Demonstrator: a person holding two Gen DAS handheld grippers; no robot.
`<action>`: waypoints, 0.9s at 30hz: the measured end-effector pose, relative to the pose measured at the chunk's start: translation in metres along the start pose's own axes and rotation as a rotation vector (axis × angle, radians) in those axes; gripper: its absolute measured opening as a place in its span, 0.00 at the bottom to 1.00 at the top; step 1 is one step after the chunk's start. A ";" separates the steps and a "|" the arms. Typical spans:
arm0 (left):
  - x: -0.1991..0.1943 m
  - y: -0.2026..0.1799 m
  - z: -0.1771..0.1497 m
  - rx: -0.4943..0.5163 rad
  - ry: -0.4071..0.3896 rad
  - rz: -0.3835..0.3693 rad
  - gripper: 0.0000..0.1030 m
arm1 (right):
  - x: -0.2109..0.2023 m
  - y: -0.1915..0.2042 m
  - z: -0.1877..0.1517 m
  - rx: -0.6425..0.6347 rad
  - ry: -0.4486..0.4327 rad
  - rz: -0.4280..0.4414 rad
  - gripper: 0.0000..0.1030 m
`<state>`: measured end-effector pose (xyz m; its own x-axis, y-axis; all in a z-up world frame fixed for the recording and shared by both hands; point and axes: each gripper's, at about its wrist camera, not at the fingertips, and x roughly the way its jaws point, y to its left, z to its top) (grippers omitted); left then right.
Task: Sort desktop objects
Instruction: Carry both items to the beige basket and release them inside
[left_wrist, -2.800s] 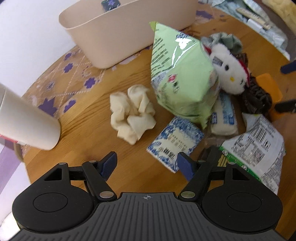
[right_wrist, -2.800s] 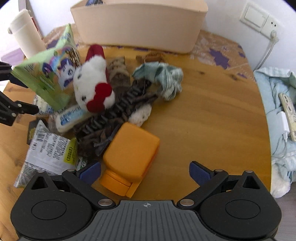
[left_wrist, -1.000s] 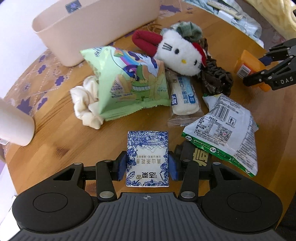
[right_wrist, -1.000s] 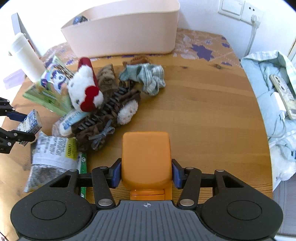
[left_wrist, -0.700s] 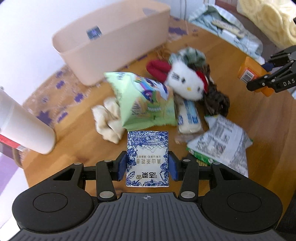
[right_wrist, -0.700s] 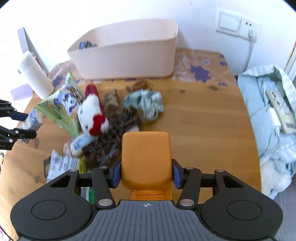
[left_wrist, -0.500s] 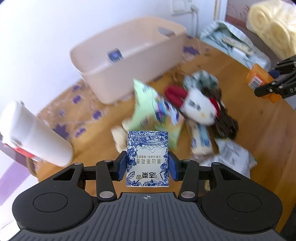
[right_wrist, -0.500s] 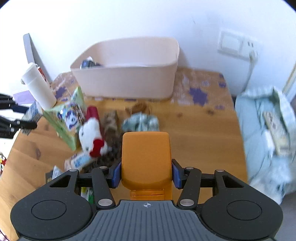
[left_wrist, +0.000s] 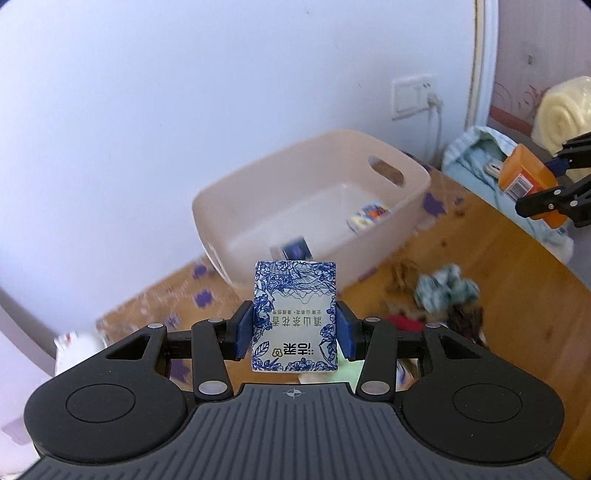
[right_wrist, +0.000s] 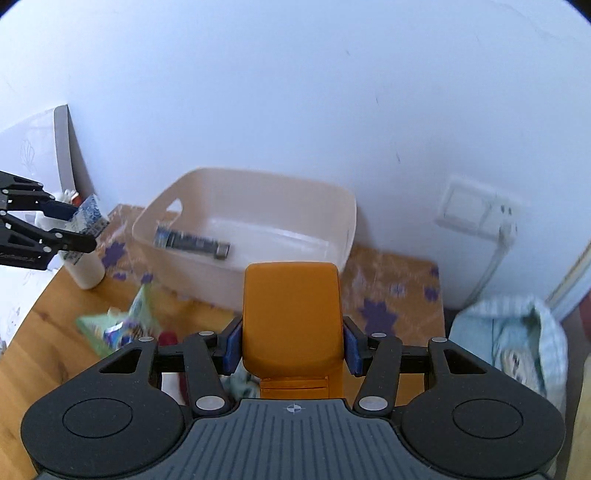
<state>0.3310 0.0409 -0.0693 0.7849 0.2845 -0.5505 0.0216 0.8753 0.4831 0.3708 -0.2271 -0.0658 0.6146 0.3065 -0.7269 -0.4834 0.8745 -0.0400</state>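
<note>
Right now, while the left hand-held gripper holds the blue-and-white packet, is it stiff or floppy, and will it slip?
The blue-and-white packet probably is fairly stiff: it stands straight above the left hand-held gripper, without sagging. It looks light, being thin and flat. Slipping seems unlikely, since both pads press its side edges squarely.

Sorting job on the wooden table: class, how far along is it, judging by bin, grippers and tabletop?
Done: a few small packets lie in the beige bin. In hand: left gripper clamps a blue-patterned packet; right gripper clamps an orange container. Left: green snack bag and teal cloth on the table.
</note>
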 end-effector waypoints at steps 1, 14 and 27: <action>0.002 0.002 0.006 -0.013 -0.008 0.010 0.45 | 0.002 -0.001 0.007 -0.010 -0.006 0.002 0.48; 0.059 0.030 0.064 -0.135 -0.018 0.045 0.45 | 0.067 -0.007 0.074 -0.073 -0.037 -0.014 0.48; 0.150 0.019 0.078 -0.187 0.095 0.089 0.45 | 0.171 -0.003 0.074 -0.008 0.099 -0.048 0.48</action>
<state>0.4975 0.0693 -0.0898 0.7164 0.3919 -0.5772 -0.1673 0.8997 0.4032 0.5234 -0.1493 -0.1390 0.5728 0.2255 -0.7881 -0.4605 0.8839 -0.0818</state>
